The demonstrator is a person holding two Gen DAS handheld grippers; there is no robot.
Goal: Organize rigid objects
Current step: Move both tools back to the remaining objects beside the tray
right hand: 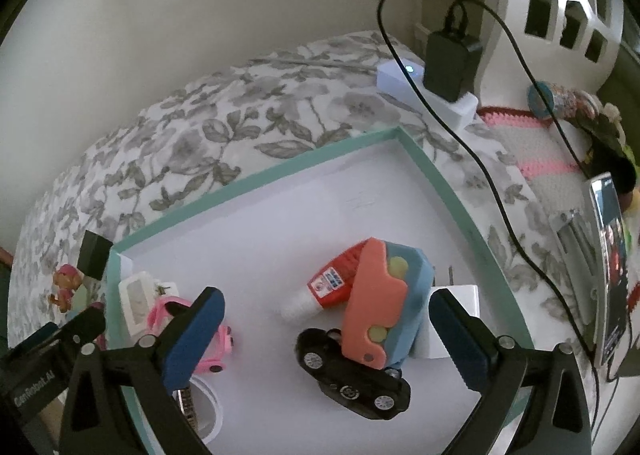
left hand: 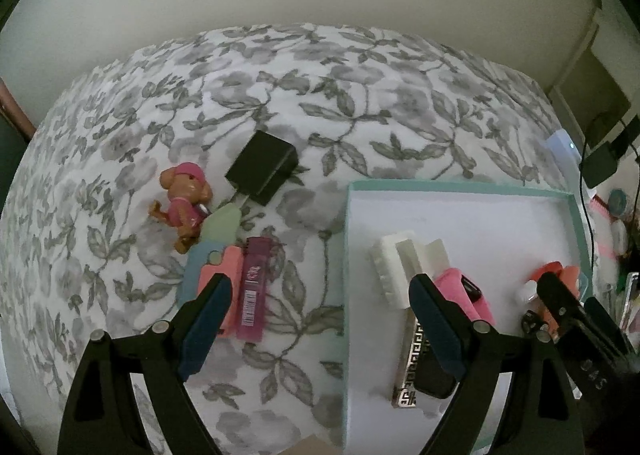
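Observation:
My left gripper (left hand: pixel 320 287) hangs open over the flowered cloth and the left rim of a teal-edged white tray (left hand: pixel 346 255). A purple lead case (left hand: pixel 252 291) and salmon, blue and green foam shapes (left hand: pixel 218 251) lie by its left finger. Farther off are a pink toy dog (left hand: pixel 184 207) and a black box (left hand: pixel 262 167). My right gripper (right hand: pixel 326 297) stands open inside the tray (right hand: pixel 240 183). A salmon-and-blue foam car (right hand: pixel 380 307) rests between its fingers, clear of both pads, leaning on a black toy car (right hand: pixel 352 375) and a red-and-white glue tube (right hand: pixel 324 287).
The tray also holds a white comb-like piece (left hand: pixel 394 267), a pink watch (left hand: pixel 464 291), a silver patterned bar (left hand: pixel 412 359) and a white plug (right hand: pixel 456 319). A black charger (right hand: pixel 448 59) with its cable, a phone (right hand: pixel 608 267) and knitted items sit right of the tray. A wall stands behind.

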